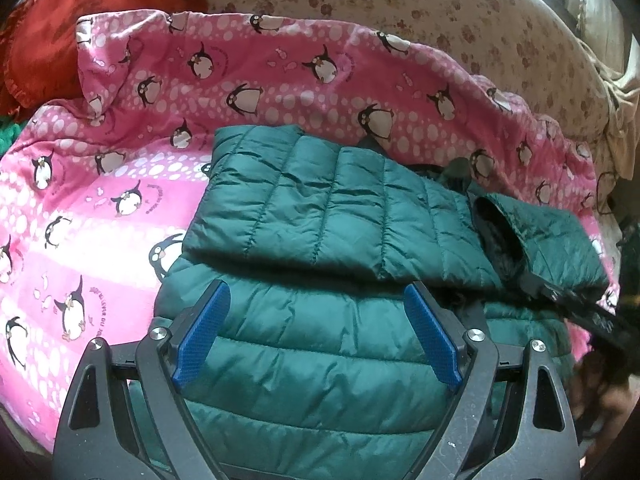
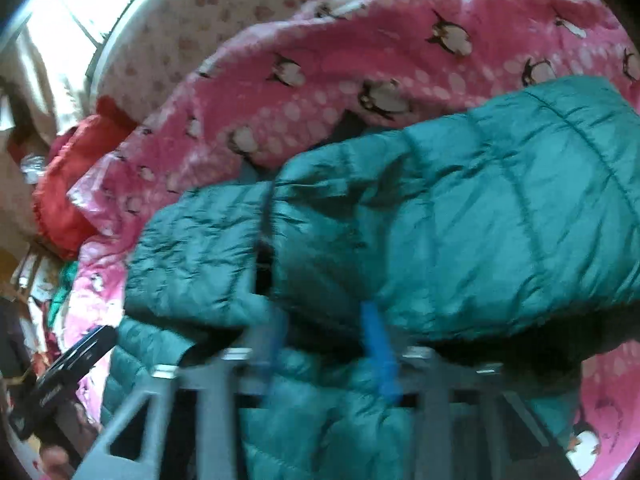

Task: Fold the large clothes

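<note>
While the blue fingers of the left gripper are held spread wide with nothing pinched between them, only the near panel of the green quilted jacket is seen in the gap below. The right gripper is smeared by blur in its own view; its fingers appear parted over the jacket's near edge, and no fabric can be seen pressed between them, though a light touch cannot be ruled out.

The jacket is laid on a pink penguin blanket spread over the bed, with one half already folded across the other and a sleeve lying at the right end, cuff open. A red cushion is seen at the far left, and a floral sheet beyond the blanket.

The jacket is judged light, soft and puffy, with a slick shell likely to slide and spring back when released. A hold is best taken at a stitched seam or hem, where the filling is thin and several layers can be pinched together; the padded middle would probably bulge out of a shallow grip.
</note>
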Motion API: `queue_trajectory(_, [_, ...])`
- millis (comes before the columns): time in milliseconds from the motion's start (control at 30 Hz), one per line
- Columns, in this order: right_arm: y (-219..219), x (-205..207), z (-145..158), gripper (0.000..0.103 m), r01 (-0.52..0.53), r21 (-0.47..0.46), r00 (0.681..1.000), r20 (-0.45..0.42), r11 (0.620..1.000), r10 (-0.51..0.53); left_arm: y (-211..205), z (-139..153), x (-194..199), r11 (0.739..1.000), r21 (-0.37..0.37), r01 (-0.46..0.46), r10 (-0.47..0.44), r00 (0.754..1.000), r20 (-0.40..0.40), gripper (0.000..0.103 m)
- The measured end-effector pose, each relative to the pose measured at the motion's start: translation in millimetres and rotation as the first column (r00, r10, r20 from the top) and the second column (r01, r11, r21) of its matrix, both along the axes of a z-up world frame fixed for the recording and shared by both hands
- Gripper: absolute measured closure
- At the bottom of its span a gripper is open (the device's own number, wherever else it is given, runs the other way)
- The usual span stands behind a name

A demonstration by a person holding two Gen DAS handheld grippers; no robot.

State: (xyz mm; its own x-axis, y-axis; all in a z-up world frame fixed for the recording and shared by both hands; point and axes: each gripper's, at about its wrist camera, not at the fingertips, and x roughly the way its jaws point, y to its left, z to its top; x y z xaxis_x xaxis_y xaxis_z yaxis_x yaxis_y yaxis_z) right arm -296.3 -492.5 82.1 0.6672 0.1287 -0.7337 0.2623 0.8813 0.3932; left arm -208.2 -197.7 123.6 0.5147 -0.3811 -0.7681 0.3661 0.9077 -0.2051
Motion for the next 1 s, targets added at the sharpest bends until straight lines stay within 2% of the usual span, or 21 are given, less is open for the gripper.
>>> queue_trajectory(33, [2, -5, 3, 0.038, 0.005, -0.007, 1.000, 0.011, 1.000, -0.005, 0, 0, 0, 1.000, -0.011, 0.001, -0.001, 1.000, -0.002, 0.014])
queue_trajectory(167, [7, -21, 10, 0.038, 0.066, -0.014, 0.996, 0.068, 0.998, -0.065, -3, -5, -1, 0.998, -0.055, 0.012, -0.014, 0.999, -0.030, 0.014])
queue_trajectory(333, [11, -31, 26, 0.038, 0.112, -0.043, 0.989, 0.096, 0.993, -0.108, -14, -6, -8, 0.996, -0.061, 0.061, -0.062, 0.998, -0.014, 0.014])
queue_trajectory(433, [12, -45, 38, 0.038, 0.142, -0.094, 0.979, 0.158, 0.985, -0.126, -21, -3, -13, 0.994, -0.071, 0.086, -0.086, 0.996, 0.004, 0.014])
queue_trajectory(500, [10, -48, 41, 0.038, 0.150, -0.135, 0.979, 0.160, 0.979, -0.128, -31, 2, -14, 0.990, -0.095, 0.102, -0.102, 0.995, -0.001, 0.014])
queue_trajectory(567, [2, -53, 42, 0.038, 0.172, -0.139, 0.975, 0.165, 0.975, -0.149, -42, 6, -15, 0.984, -0.126, 0.125, -0.128, 0.991, -0.022, 0.014])
queue_trajectory(733, [-32, -74, 45, 0.038, 0.258, -0.028, 0.951, 0.184, 0.966, -0.249, -88, 14, -16, 0.970, -0.170, 0.176, -0.187, 0.981, -0.052, 0.014])
queue_trajectory(900, [-67, -99, 48, 0.038, 0.358, 0.102, 0.907, 0.198, 0.928, -0.372, -141, 6, -12, 0.966, -0.129, 0.223, -0.234, 0.969, -0.078, 0.014])
queue_trajectory(1000, [-84, -114, 47, 0.038, 0.394, 0.198, 0.880, 0.200, 0.898, -0.430, -166, -10, -5, 0.966, -0.104, 0.236, -0.248, 0.960, -0.127, 0.014])
